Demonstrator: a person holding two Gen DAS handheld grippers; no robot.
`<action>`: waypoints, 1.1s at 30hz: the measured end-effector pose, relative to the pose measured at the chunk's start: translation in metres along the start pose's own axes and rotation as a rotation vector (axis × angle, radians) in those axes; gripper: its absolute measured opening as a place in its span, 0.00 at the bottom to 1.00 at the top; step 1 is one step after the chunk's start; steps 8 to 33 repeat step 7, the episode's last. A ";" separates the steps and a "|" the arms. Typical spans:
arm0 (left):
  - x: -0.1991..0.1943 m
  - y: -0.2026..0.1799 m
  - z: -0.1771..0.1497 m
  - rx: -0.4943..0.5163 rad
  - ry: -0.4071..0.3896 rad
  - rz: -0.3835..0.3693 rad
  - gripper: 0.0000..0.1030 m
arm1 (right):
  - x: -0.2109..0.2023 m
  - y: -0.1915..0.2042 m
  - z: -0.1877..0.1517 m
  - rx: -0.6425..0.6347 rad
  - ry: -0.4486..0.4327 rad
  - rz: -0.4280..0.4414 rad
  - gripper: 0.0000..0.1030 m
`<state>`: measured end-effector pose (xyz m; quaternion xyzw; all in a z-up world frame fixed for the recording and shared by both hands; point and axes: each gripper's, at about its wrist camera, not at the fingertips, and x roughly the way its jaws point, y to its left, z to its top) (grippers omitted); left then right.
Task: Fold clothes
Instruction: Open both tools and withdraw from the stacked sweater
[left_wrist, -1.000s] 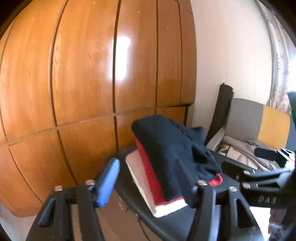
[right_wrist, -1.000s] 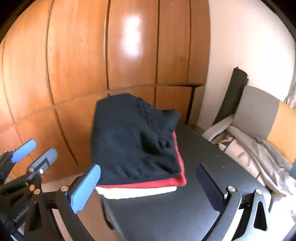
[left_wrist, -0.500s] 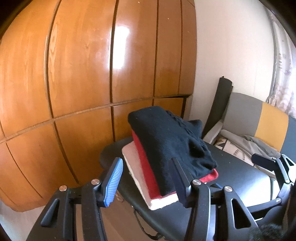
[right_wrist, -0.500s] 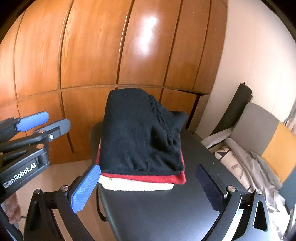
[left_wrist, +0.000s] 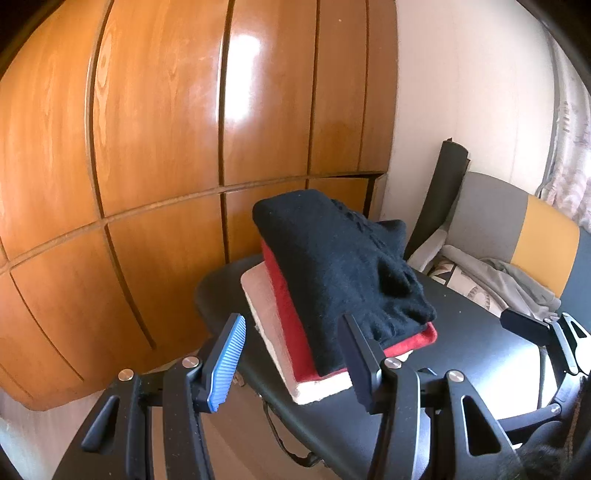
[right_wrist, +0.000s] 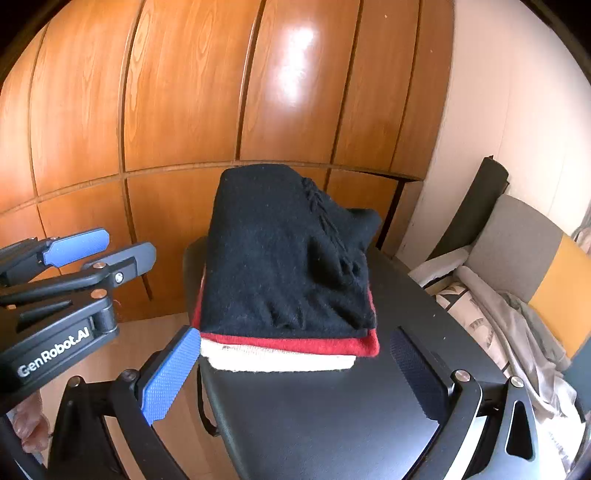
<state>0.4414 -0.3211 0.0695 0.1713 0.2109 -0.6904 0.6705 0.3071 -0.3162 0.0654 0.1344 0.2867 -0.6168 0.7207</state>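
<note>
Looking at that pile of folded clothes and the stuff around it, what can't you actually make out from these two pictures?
- Black sweater: covers the red and white pieces, only edges show, both views.
- Table: near end cut off by the picture's bottom edge; legs hidden.
- Grey clothes on the chair: crumpled, partly behind the right gripper; can't tell how many.
- Left gripper: handle cut off below.

Both wrist cameras are looking forward and slightly downward along their own fingers, sitting near the stack of folded clothes (left_wrist: 332, 280) on the black table (right_wrist: 332, 424) and facing the wooden wardrobe (right_wrist: 184, 110). The left one is looking from the stack's left corner, the right one from its near edge, and both are sharing the stack, wardrobe and chair (left_wrist: 517, 229).
</note>
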 end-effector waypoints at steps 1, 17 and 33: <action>0.000 0.000 0.000 0.003 -0.007 0.003 0.44 | 0.001 0.000 0.000 0.000 0.004 0.004 1.00; 0.002 -0.002 -0.001 0.023 -0.006 0.012 0.42 | 0.005 -0.001 -0.002 0.009 0.021 0.008 1.00; 0.002 -0.002 -0.001 0.023 -0.006 0.012 0.42 | 0.005 -0.001 -0.002 0.009 0.021 0.008 1.00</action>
